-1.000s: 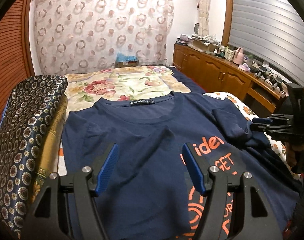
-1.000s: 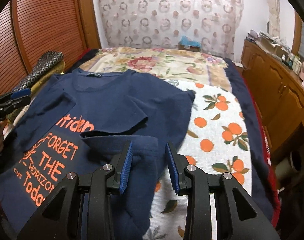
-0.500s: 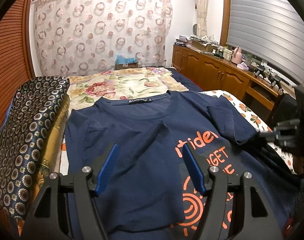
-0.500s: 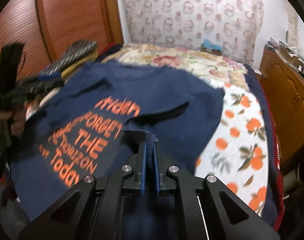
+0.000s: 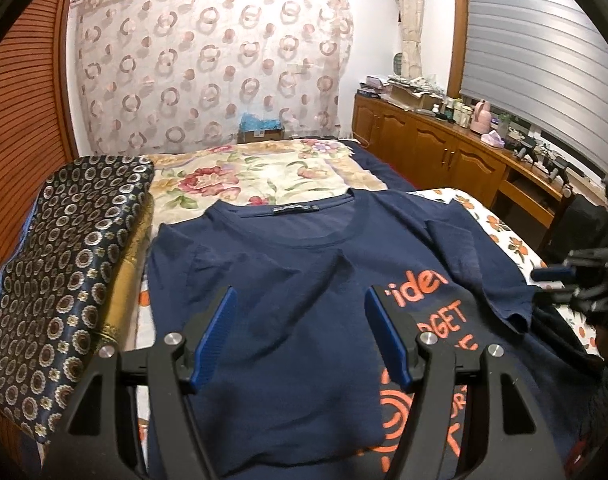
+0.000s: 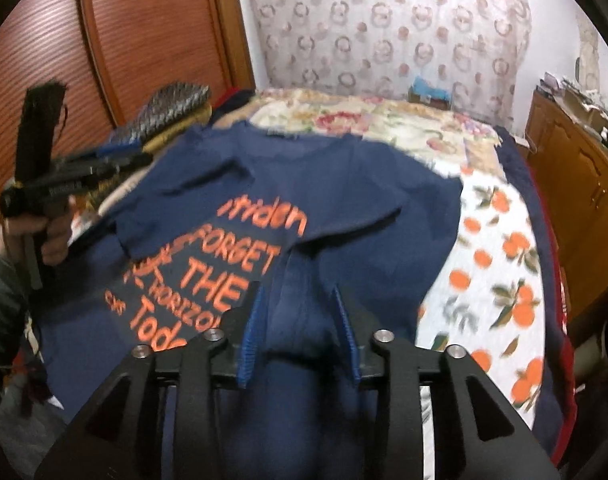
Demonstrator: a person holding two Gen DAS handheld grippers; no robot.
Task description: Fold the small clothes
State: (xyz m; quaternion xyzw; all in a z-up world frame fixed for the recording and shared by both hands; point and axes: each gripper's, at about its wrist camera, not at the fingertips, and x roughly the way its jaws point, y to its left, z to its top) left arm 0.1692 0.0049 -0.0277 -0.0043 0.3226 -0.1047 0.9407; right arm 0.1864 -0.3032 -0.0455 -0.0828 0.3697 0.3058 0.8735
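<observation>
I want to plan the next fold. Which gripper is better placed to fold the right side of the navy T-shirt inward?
Probably the right gripper: a bunch of the navy T-shirt from that side already sits between its opening jaws. The left gripper hovers open over the already folded left side, holding nothing.

A bed, spread at the far end with a cream floral sheet, toward the right edge with a white cloth printed with oranges. Along the left edge, a folded dark quilt with ring pattern stacked over golden fabric. Across the near middle, a navy T-shirt with orange lettering, neckline toward the far end, left side folded inward over the print.
</observation>
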